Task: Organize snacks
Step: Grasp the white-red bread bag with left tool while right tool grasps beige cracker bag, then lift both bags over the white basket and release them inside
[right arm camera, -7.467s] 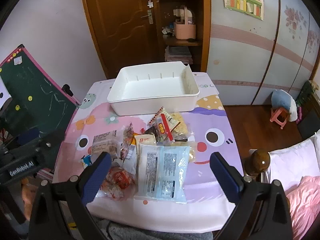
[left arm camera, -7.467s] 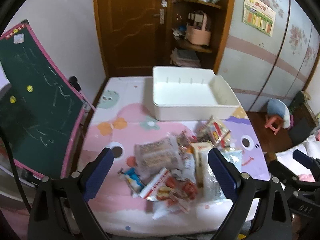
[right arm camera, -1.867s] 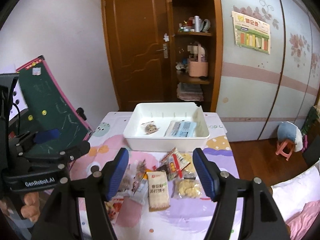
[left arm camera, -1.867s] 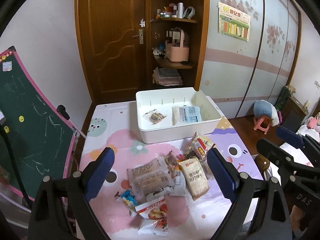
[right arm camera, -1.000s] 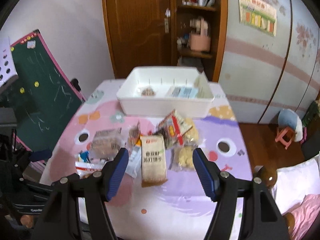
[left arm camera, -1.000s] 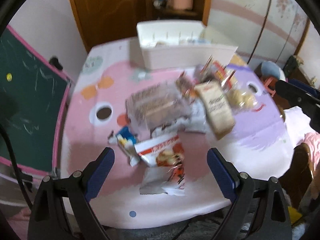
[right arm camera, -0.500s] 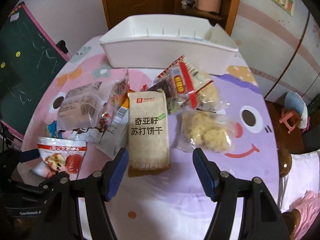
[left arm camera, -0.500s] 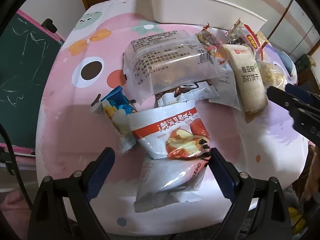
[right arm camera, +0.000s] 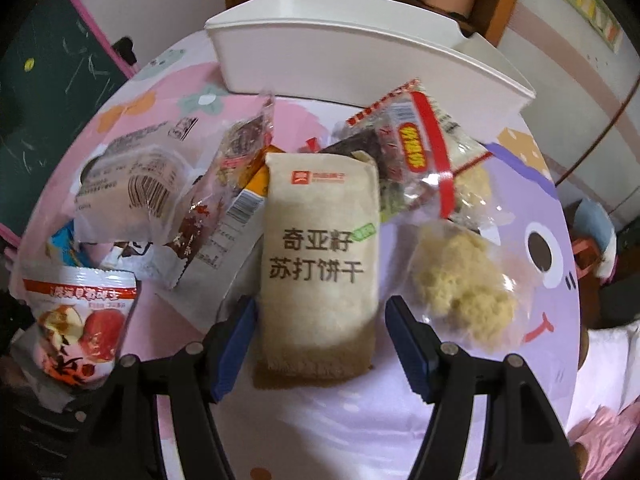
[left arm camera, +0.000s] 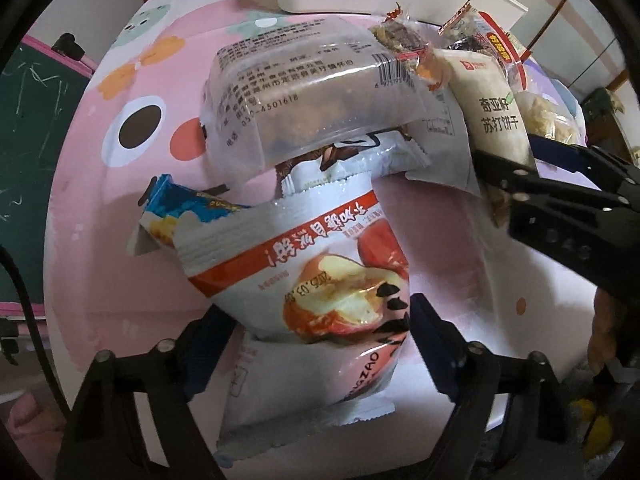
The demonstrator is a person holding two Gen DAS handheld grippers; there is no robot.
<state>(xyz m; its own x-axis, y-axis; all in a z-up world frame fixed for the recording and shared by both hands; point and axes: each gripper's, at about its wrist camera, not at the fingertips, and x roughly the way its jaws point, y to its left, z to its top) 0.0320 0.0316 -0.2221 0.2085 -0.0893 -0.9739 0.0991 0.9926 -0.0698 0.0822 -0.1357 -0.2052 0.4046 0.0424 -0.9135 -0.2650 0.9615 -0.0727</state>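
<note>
A pile of snack packs lies on the cartoon-print table. My left gripper (left arm camera: 316, 328) is open, with its fingers on either side of a white and red apple-picture pouch (left arm camera: 320, 264), which also shows in the right wrist view (right arm camera: 80, 316). My right gripper (right arm camera: 320, 332) is open around the lower end of a beige cracker pack (right arm camera: 320, 264), which also shows in the left wrist view (left arm camera: 496, 116). The white bin (right arm camera: 360, 56) stands behind the pile.
Near the pouch lie a clear cake pack (left arm camera: 320, 92), a blue pack (left arm camera: 180, 208) and another white pouch (left arm camera: 308, 392). A red-striped bag (right arm camera: 416, 148) and a clear bag of yellow puffs (right arm camera: 460, 284) lie right of the crackers. A green chalkboard (left arm camera: 24, 120) stands to the left.
Both grippers have come down close over the pile. The left jaws have narrowed around the apple pouch. The right jaws now flank the cracker pack. The bin holds two packs that were put in earlier.
</note>
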